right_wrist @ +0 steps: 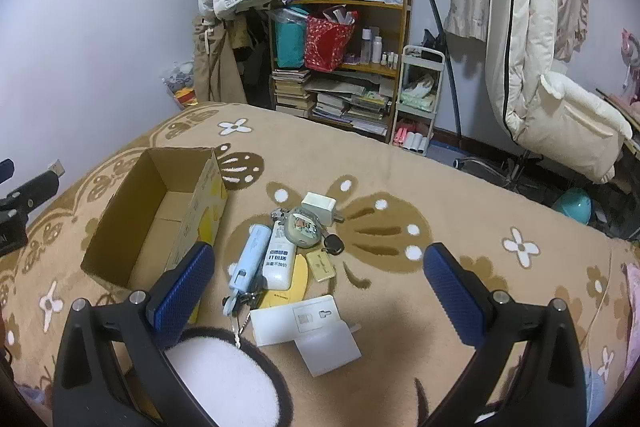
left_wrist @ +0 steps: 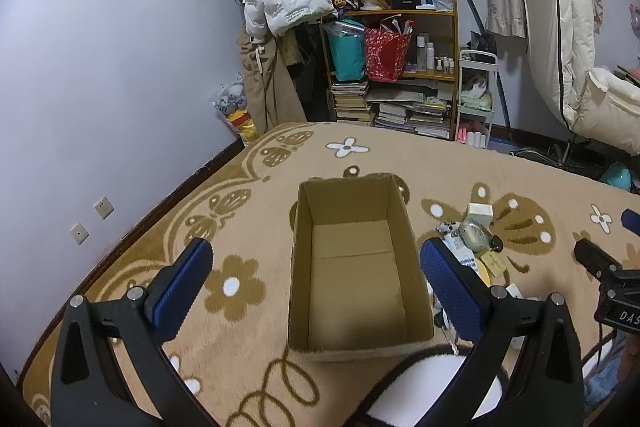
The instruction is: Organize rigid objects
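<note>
Blanket (left_wrist: 248,211): tan, flower-patterned, carries everything. Box (left_wrist: 352,267): open cardboard, empty; left view looks straight into it, right view shows its yellow-printed side. Pile (right_wrist: 288,259) of small rigid things just right of the box: laid out whole only in the right view. Left gripper (left_wrist: 316,279) and right gripper (right_wrist: 320,283): fingers wide apart, holding nothing.
</note>
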`<action>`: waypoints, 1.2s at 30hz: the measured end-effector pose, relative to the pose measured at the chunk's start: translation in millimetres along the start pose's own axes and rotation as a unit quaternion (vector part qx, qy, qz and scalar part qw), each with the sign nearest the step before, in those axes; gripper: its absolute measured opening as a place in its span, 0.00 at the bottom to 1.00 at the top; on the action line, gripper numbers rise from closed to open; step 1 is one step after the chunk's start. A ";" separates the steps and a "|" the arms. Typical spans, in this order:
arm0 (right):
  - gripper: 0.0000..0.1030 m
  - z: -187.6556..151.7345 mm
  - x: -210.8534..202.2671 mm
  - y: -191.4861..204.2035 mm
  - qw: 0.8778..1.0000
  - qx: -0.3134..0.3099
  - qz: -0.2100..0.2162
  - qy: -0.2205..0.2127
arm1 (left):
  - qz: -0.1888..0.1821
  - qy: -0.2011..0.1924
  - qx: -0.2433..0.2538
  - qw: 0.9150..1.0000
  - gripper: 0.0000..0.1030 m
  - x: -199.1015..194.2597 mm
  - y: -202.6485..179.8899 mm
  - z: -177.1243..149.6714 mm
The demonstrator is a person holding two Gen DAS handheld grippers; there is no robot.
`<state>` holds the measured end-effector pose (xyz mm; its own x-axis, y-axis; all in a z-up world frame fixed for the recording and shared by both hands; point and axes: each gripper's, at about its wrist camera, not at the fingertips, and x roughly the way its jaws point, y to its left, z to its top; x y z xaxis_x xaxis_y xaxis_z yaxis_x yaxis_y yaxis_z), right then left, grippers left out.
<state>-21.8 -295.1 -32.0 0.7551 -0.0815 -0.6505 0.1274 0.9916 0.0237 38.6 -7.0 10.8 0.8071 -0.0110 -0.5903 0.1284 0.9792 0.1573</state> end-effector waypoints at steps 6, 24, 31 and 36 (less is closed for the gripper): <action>1.00 5.6 11.8 -6.9 1.000 0.009 0.003 0.011 | -0.002 0.020 -0.008 1.000 1.00 21.2 6.7 12.3; 1.00 -3.9 87.5 -3.4 0.994 0.006 -0.011 0.110 | -0.004 0.118 -0.008 0.993 1.00 115.3 8.4 6.4; 1.00 -16.3 107.2 -8.1 0.989 0.015 -0.009 0.148 | -0.010 0.162 -0.031 0.986 0.99 139.5 18.5 -11.0; 1.00 -29.1 121.3 -12.2 0.982 0.017 -0.013 0.187 | -0.006 0.198 -0.040 0.979 0.82 154.5 24.2 -22.4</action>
<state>49.5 -314.2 -133.3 0.4639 -0.0581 -0.8840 0.1706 0.9850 0.0248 153.5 19.5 -94.3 0.5177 0.0403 -0.8546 0.0790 0.9924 0.0947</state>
